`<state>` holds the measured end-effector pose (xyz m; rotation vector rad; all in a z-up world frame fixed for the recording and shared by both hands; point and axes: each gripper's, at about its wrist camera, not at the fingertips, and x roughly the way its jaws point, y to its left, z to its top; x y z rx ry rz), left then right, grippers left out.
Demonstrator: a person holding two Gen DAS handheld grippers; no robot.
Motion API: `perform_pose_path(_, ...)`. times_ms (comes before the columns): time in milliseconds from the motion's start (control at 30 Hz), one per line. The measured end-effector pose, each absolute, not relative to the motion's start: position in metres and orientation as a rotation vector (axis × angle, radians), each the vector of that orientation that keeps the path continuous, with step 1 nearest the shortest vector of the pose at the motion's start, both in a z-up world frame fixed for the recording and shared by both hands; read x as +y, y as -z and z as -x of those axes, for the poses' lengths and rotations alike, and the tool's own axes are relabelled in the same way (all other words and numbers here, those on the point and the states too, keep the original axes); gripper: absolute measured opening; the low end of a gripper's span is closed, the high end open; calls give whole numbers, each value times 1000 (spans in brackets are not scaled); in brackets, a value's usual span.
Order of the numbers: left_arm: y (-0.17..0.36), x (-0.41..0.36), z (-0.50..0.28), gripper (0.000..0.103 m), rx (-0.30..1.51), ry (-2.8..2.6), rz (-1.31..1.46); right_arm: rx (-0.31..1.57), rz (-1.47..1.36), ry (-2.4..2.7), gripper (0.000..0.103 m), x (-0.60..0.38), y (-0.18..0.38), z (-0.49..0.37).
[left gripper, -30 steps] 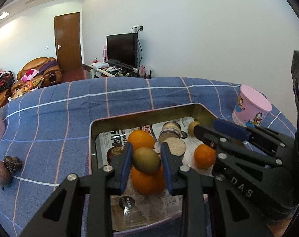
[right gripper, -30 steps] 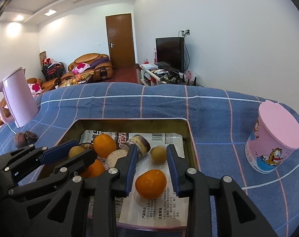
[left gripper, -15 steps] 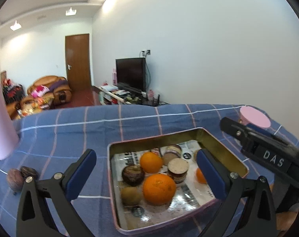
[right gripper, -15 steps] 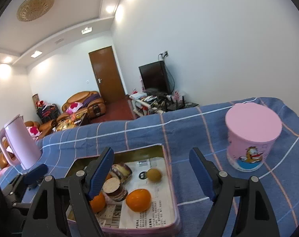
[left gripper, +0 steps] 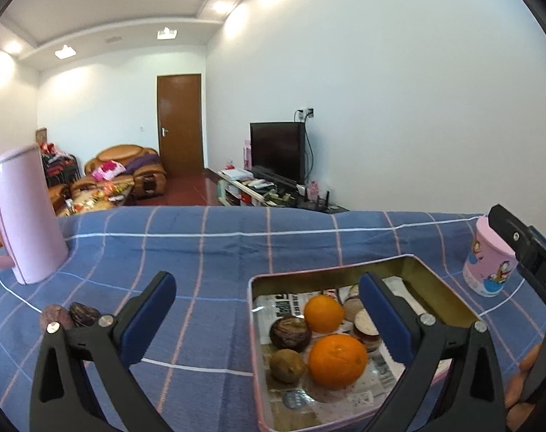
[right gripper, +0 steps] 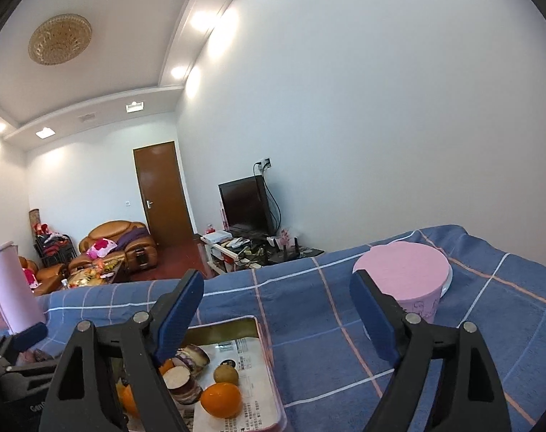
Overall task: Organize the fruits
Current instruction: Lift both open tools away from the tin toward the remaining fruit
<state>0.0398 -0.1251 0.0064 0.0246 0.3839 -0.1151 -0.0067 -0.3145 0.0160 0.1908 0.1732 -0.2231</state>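
Left gripper (left gripper: 267, 297): jaws wide apart and holding nothing, raised above the table with the tin's left wall between its fingers.
Right gripper (right gripper: 276, 300): also spread wide and empty, lifted high over the tin's far right corner, pointing toward the pink cup.
Tin tray (left gripper: 438, 288): sits near the front edge of the table, lined with printed paper (likely to keep the metal clean); this is where the fruit is being gathered.
Fruit in the tin: a large orange (left gripper: 337, 361) at the front, a smaller orange (left gripper: 323, 313) behind it, a dark wrinkled passion fruit (left gripper: 290, 333) to their left, a greenish-brown kiwi-like fruit (left gripper: 287, 365) at the front left, plus cut brownish rounds (left gripper: 366, 325) toward the right wall.
Fruit left out: two dark wrinkled fruits (left gripper: 71, 315) lie touching each other near the table's left edge, well apart from the tin; judging by the task, they are the next pick, and the left gripper is nearer.
Why open: both grippers look ready for a fresh grasp.
Surface: blue checked cloth (left gripper: 237, 252) covers the table; a pink kettle (left gripper: 24, 216) stands at the far left, a pink cartoon cup (left gripper: 489, 270) toward the right edge.
Room: white walls, brown door, television on a low stand, tan sofa with clutter.
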Motion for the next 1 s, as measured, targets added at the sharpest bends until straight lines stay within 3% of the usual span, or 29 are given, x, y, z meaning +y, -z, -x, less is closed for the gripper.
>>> perform_pose_path(1000, -4, -95, -13, 103, 388, 133, -11, 240, -158, 312, 85, -263, -12, 34)
